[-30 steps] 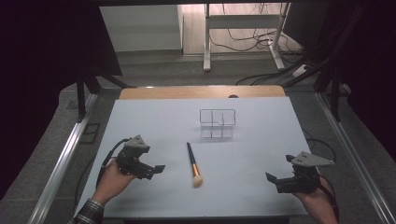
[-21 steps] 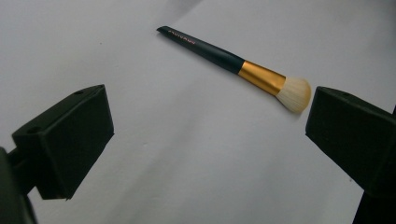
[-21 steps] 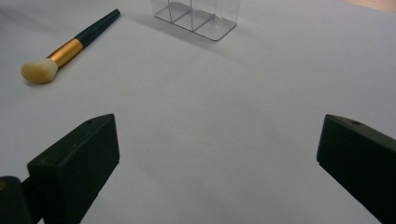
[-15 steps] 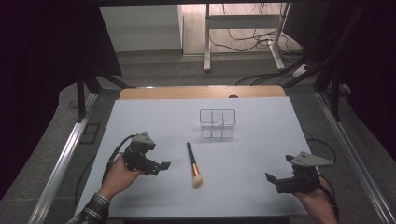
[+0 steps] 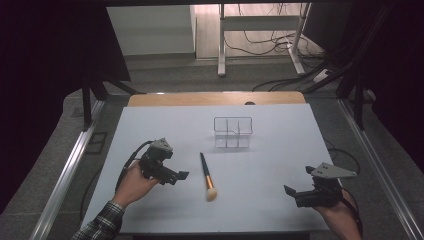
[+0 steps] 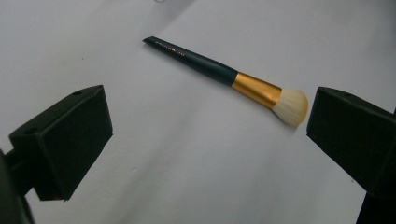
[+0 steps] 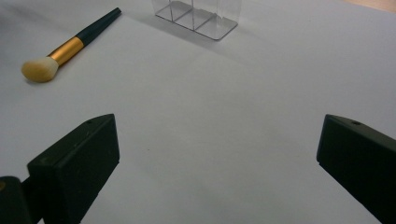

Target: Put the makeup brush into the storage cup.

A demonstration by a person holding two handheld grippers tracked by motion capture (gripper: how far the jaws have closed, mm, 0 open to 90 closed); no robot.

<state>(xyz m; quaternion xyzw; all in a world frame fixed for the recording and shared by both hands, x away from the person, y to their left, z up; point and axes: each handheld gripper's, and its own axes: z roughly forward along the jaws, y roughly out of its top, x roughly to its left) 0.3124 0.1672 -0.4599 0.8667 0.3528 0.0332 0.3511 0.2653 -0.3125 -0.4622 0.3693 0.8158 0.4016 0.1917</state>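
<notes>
A makeup brush (image 5: 206,176) with a dark handle, gold ferrule and cream bristles lies flat on the white table top (image 5: 270,160), bristles toward me. My left gripper (image 5: 177,177) hovers just left of it, open and empty. In the left gripper view the brush (image 6: 219,72) lies ahead of the wide-apart jaws of the left gripper (image 6: 205,135). A clear compartment organizer (image 5: 232,132) stands behind the brush. My right gripper (image 5: 292,196) rests open at the near right, far from both. The right gripper view shows the brush (image 7: 70,46) at upper left and the organizer (image 7: 198,14) at the top.
A wooden strip (image 5: 215,98) runs along the table's far edge. Metal rails (image 5: 70,165) flank both sides. Desk legs and cables (image 5: 260,50) sit on the floor beyond. A cable (image 5: 131,157) trails from the left gripper.
My left gripper has moved right, closer to the brush. The right gripper, brush and organizer have stayed put.
</notes>
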